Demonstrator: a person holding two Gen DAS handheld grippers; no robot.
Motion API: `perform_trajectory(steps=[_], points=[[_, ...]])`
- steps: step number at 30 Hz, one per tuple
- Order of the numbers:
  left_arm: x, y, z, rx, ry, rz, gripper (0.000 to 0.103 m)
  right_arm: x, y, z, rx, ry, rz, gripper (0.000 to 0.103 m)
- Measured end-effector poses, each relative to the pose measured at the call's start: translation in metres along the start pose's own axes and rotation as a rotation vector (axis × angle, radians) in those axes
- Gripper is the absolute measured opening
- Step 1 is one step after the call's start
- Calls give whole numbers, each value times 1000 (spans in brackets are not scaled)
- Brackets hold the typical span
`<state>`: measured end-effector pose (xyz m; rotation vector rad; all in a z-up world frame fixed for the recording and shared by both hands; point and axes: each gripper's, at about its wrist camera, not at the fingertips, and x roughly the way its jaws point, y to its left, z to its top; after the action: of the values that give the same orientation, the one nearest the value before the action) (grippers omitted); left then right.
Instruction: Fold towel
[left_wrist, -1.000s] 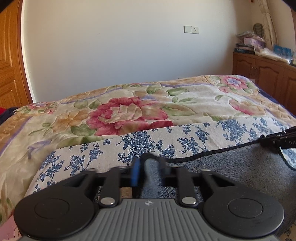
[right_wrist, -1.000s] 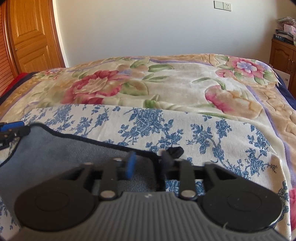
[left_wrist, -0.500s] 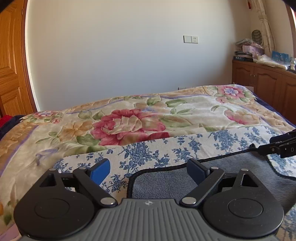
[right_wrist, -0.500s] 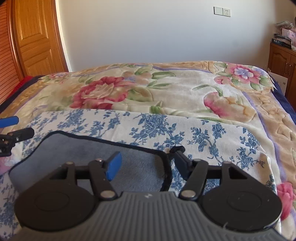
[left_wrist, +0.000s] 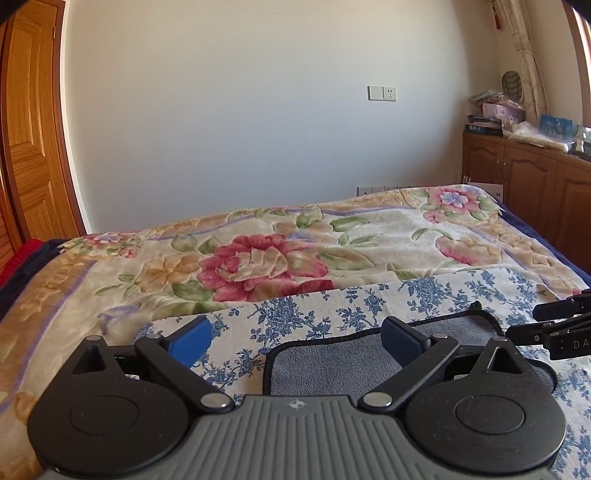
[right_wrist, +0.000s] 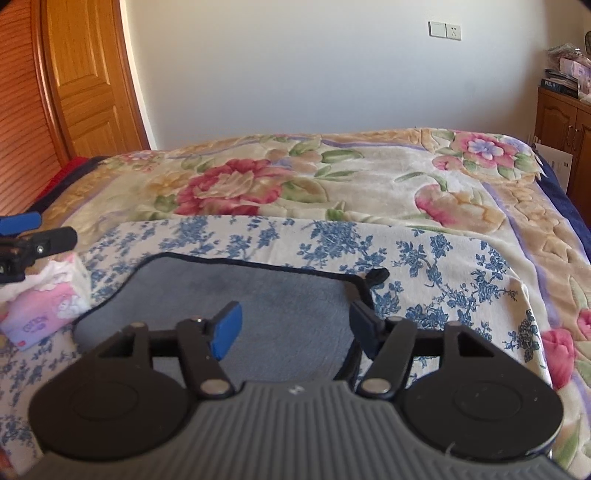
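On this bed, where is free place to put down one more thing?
Free: the floral blanket beyond the blue-flowered cloth, and that cloth's strip right of the grey towel. Crowded: the left side, where a tissue pack sits under the left gripper.

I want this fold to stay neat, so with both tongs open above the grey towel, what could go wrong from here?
1. The hanging loop sticks out at the towel corner near the right tongs; a finger might snag it.
2. The left tongs straddle the towel edge, so closing could pinch the blue-flowered cloth too.
3. The tissue pack sits close and might get bumped.
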<state>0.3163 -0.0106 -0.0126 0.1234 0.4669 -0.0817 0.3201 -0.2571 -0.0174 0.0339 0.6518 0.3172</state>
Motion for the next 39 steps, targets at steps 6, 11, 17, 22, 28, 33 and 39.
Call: perform_trajectory(steps=[6, 11, 17, 22, 28, 33, 39], points=[[-22, 2, 6, -4, -6, 1, 100, -22, 12, 3, -7, -27, 2, 66], [-43, 3, 12, -5, -20, 2, 100, -42, 19, 6, -10, -50, -5, 71], [-71, 4, 20, 4, -43, 9, 100, -67, 27, 11, -24, -79, -27, 83], [-97, 2, 26, 16, -68, 11, 100, -91, 33, 18, -29, -112, -27, 89], [-131, -4, 29, 25, -93, 5, 101, -118, 44, 23, -46, -151, -38, 100], [-157, -9, 29, 38, -101, 0, 101, -136, 49, 24, -39, -167, -31, 100], [-191, -10, 32, 33, -137, -1, 102, -158, 55, 19, -31, -184, -28, 103]])
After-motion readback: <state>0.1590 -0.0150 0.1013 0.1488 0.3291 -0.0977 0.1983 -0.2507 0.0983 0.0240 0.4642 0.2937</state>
